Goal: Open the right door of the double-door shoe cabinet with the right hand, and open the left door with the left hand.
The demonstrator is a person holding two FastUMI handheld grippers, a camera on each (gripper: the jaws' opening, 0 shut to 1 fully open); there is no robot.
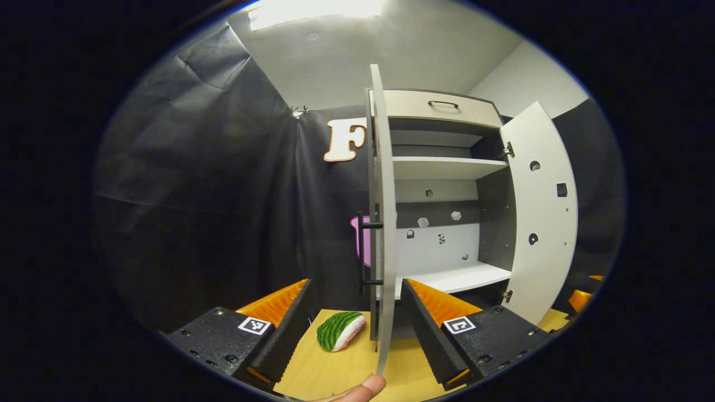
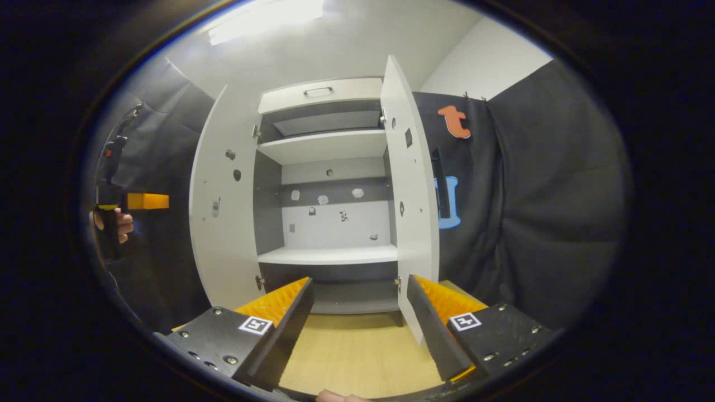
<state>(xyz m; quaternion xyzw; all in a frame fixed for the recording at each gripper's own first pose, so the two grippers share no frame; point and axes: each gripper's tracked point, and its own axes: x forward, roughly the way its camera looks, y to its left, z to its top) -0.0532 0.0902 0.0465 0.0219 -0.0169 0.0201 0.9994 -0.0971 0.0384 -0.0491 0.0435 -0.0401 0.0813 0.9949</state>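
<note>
In the left gripper view a green-striped soft toy [image 1: 341, 330] lies on the wooden surface [image 1: 318, 374], just left of the left door [image 1: 384, 223]. That door stands swung out, edge-on between the spread fingers of the left hand-held gripper [image 1: 354, 312], which pinches nothing — its bar handle [image 1: 363, 251] sits on the far face. Further right the shoe cabinet [image 1: 447, 184] shows bare shelves, then the right door [image 1: 539, 212], also wide open. The right hand-held gripper [image 2: 357, 312] is spread too, touching neither door. By my judgement both openings are done — the next move calls only for drawing each gripper clear.
</note>
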